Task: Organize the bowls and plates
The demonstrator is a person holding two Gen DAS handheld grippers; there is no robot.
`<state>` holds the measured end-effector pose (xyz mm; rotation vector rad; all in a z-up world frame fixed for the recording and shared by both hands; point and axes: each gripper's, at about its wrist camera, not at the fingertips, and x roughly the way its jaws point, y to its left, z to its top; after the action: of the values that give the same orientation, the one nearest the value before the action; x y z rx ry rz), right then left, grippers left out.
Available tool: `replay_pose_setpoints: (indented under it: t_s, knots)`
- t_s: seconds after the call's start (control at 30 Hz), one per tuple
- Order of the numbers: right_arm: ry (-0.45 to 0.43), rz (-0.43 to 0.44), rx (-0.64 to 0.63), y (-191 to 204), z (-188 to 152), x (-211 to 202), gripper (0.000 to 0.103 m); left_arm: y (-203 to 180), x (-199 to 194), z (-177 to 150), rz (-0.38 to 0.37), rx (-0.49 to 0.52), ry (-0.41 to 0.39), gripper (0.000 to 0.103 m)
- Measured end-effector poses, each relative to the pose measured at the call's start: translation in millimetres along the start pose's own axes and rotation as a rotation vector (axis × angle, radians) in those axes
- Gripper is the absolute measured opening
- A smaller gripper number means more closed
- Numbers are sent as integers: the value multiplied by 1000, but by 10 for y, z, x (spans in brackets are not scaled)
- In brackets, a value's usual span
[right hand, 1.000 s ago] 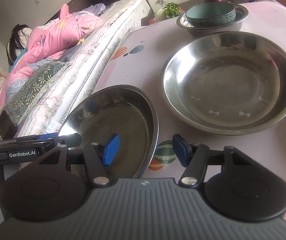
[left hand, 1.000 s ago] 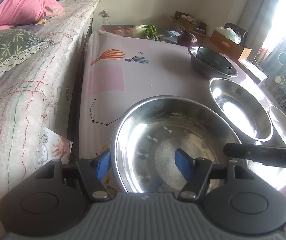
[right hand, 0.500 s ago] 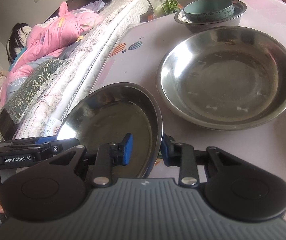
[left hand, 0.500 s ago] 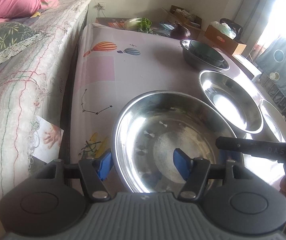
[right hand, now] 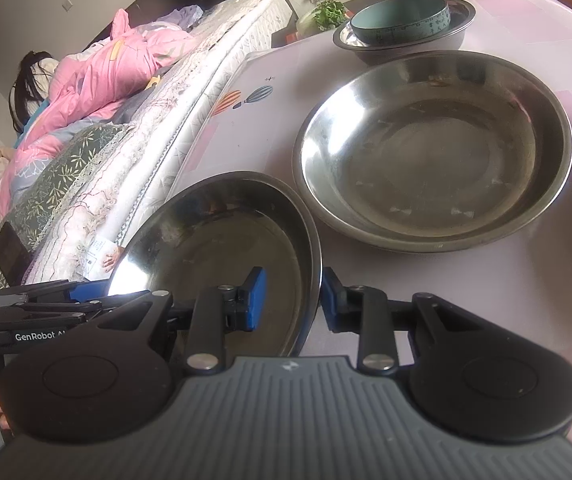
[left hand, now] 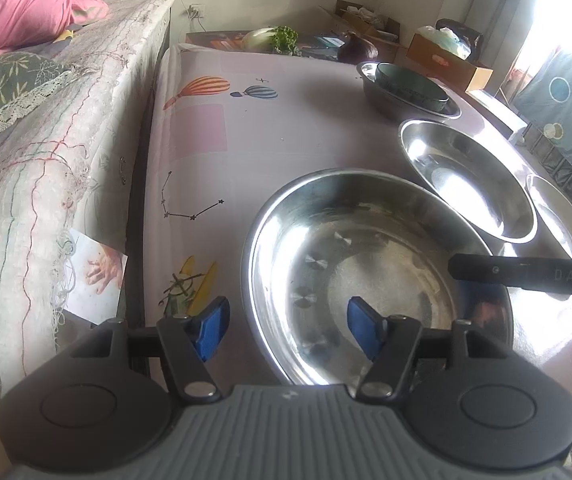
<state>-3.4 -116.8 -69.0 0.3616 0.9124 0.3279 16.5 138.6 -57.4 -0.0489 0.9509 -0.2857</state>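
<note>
Right wrist view: right gripper (right hand: 289,295) clamped on near steel plate (right hand: 222,240) rim; left gripper (left hand: 288,328) wide open, astride it.

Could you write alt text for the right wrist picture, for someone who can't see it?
The right tool grips the rim of a steel plate at the near edge of a table. Behind it sits a larger steel dish, then a teal bowl nested in a steel bowl.

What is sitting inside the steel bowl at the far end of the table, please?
A teal bowl sits nested inside the far steel bowl, its rim rising above the steel one. Its base and whatever lies beneath it are hidden.
</note>
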Motion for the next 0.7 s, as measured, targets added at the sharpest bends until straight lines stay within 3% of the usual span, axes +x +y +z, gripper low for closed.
replay_pose_setpoints:
  t_s: [0.7]
  knots:
    - [-15,-21,-55,107,-23,28,29,-142,23,-35,21,45,-20,65]
